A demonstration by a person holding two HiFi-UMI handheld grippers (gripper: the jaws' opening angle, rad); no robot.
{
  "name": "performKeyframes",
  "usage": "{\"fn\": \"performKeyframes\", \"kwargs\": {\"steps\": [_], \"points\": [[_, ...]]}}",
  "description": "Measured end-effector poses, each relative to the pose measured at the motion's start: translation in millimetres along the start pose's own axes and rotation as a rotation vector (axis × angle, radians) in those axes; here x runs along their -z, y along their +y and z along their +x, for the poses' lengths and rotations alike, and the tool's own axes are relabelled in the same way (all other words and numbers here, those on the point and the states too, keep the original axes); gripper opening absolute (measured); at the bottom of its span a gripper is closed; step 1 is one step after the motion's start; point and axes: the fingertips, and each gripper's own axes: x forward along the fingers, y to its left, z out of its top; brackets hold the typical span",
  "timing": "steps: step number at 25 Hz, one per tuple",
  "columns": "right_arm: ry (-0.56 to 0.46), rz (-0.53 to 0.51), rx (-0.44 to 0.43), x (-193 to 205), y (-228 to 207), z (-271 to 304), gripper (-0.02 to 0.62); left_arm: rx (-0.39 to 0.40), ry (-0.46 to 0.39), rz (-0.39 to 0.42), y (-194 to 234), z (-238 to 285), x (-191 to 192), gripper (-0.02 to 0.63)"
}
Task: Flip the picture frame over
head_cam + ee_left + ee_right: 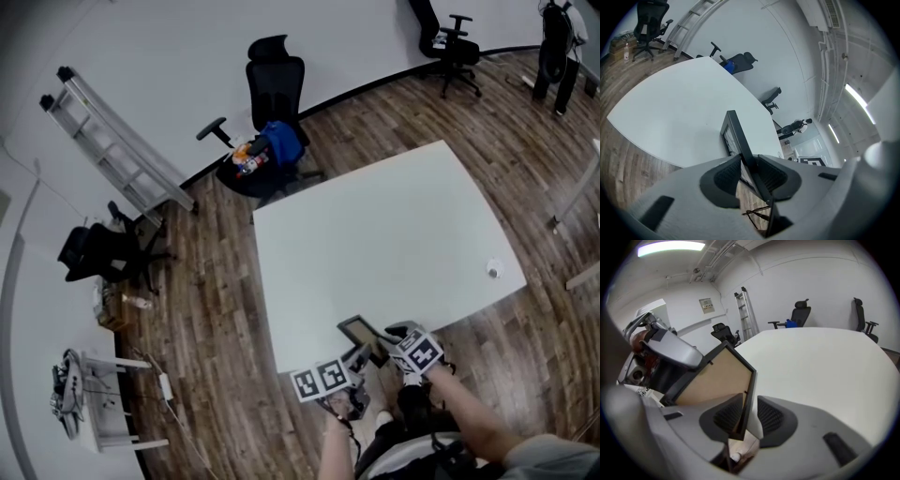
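Forearms (466,412): two, cut off by the head view's lower edge.
Left tool (749,160): jaws narrow, clamped on one edge of the frame (715,378); the pads hide the gripped strip.
Right tool (749,403): jaws narrow, gripping the opposite edge; the corner below the pads is lost in shadow.
Frame: held tilted between both tools at the near edge of the desk (375,225). The brown backing faces the right tool and the front is seen nearly edge-on, its picture unreadable. Whether it touches the desk cannot be told.
Desk: white; a small white item (494,270), too small to name, lies near its right edge.
Beyond: black chair (275,75) with a blue bundle, and a leaning ladder (117,150).
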Motion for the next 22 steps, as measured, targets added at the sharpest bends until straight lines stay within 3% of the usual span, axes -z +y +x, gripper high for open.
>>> {"fn": "performKeyframes", "kwargs": {"steps": [9, 12, 22], "points": [[0.032, 0.002, -0.006, 0.1, -0.2, 14.6, 0.074, -0.056, -0.001, 0.011, 29.0, -11.0, -0.3, 0.097], [0.012, 0.005, 0.023, -2.7, 3.8, 16.5, 0.035, -0.023, -0.022, -0.023, 36.2, -9.9, -5.0, 0.087], [0.000, 0.100, 0.108, -2.9, -1.5, 20.8, 0.044, -0.008, 0.030, -0.005, 58.3, -4.3, -15.9, 0.078]]}}
